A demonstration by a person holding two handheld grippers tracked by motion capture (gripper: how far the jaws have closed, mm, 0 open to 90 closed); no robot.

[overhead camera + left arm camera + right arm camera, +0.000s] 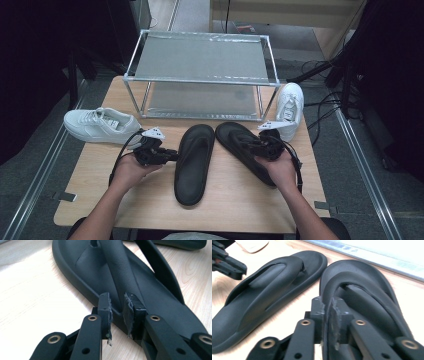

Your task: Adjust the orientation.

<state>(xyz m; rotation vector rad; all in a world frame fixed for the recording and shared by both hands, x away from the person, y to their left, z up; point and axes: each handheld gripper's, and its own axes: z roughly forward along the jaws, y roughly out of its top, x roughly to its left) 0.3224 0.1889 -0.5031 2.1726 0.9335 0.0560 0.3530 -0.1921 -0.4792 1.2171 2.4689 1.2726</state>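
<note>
Two black flip-flops lie side by side on the wooden table [230, 200]. My left gripper [175, 155] [117, 312] is at the outer rim of the left flip-flop [194, 162] [150, 297]. Its jaws stand a little apart, with the rim and the strap's base between the pads [106, 310], and I see no pressing. My right gripper [250, 146] [329, 312] is shut on the thin strap edge of the right flip-flop [235, 137] [362, 282]. The left flip-flop [269, 287] and the left gripper [229, 263] also appear in the right gripper view.
A metal two-level rack [200, 55] stands at the back of the table. A white sneaker [100, 125] lies at the left, and another [290, 107] rests by the rack's right leg. Cables run across the floor at the right.
</note>
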